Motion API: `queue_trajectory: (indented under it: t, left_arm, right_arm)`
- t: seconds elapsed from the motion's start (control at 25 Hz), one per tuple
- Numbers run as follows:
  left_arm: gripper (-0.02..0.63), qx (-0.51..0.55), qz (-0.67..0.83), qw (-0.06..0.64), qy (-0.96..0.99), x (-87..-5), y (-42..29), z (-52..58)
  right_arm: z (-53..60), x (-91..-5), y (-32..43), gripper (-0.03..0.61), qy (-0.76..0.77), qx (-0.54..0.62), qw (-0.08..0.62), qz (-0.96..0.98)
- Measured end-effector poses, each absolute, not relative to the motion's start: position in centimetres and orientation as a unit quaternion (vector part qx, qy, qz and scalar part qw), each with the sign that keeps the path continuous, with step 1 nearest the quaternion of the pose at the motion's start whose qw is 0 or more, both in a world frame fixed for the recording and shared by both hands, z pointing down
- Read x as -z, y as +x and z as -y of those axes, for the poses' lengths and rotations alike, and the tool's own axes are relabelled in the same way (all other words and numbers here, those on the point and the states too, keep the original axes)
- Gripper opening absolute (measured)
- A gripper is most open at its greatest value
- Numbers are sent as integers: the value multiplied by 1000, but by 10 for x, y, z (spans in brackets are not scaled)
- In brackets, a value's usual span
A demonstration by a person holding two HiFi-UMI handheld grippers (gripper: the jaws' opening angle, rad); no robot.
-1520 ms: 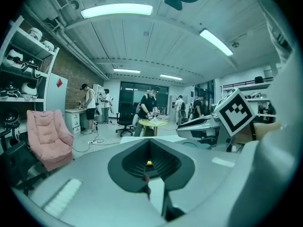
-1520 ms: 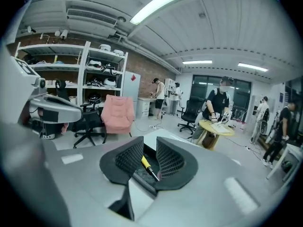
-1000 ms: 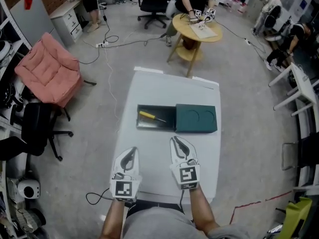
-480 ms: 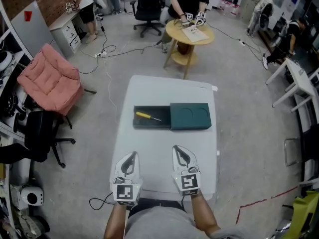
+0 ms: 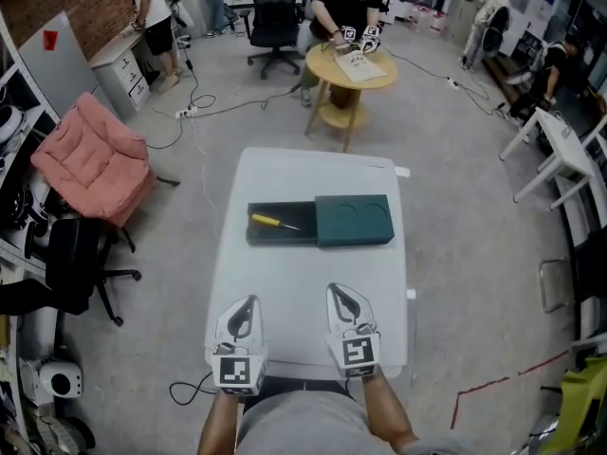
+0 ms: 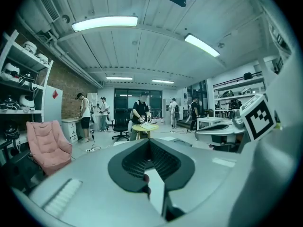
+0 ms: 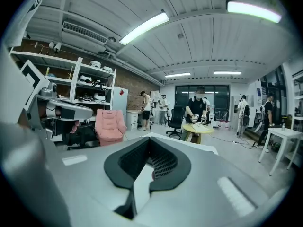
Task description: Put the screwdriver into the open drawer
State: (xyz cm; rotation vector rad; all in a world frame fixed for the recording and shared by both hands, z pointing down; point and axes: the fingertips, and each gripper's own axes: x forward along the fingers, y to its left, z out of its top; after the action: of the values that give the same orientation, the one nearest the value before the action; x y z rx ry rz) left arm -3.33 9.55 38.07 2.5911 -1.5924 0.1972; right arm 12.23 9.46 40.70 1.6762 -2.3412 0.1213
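The yellow-handled screwdriver [image 5: 270, 222] lies inside the open black drawer [image 5: 285, 239], which is pulled out to the left of its dark green box [image 5: 354, 219] in the middle of the white table [image 5: 303, 278]. My left gripper [image 5: 243, 301] and right gripper [image 5: 337, 290] hover side by side over the table's near edge, well short of the drawer. Both are shut with nothing between the jaws. In the left gripper view the left gripper [image 6: 150, 141] has its tips together. The right gripper [image 7: 150, 139] looks the same in the right gripper view. Neither gripper view shows the drawer.
Beyond the table stands a round wooden table [image 5: 353, 67] with a seated person at it. A pink armchair [image 5: 93, 159] and a black office chair [image 5: 78, 254] stand at the left. White tables [image 5: 560, 150] are at the right. A cable [image 5: 190, 377] trails on the floor by the near left corner.
Both grippers have drawn back from the drawer toward the table's near edge. The screwdriver has stayed in the drawer.
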Motion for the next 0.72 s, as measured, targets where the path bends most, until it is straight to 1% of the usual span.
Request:
queue_trajectory:
  t: [0.72]
  left_arm:
    - [12,-68,522,46,849,-376,-32,-95]
  right_arm:
    - [-96,-410,123,3,577,-43,127,806]
